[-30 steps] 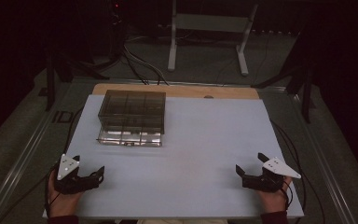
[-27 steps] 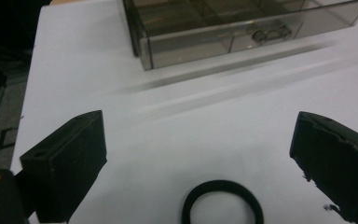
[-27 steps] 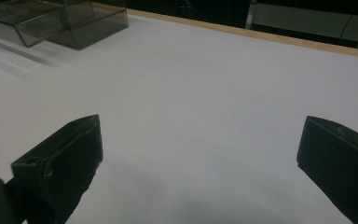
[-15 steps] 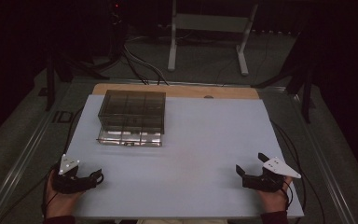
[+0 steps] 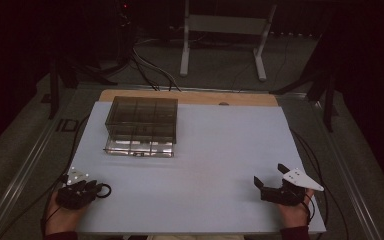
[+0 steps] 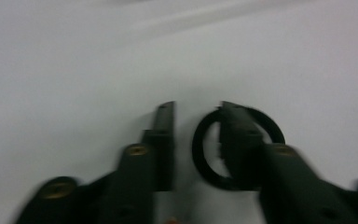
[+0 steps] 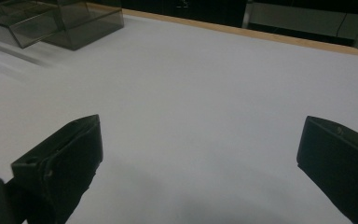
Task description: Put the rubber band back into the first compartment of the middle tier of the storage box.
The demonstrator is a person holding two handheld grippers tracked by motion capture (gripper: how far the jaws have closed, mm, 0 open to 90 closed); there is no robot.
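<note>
- Left gripper (image 5: 98, 189) has tipped down at the near-left table (image 5: 220, 150) edge, jaws narrowed over a black ring (image 6: 237, 149).
- Right gripper (image 5: 270, 176) unchanged, jaws spread wide.

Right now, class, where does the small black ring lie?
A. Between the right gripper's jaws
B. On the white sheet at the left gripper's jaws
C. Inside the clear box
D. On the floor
B: the black ring lies on the white sheet with one jaw of the left gripper over it.
</note>
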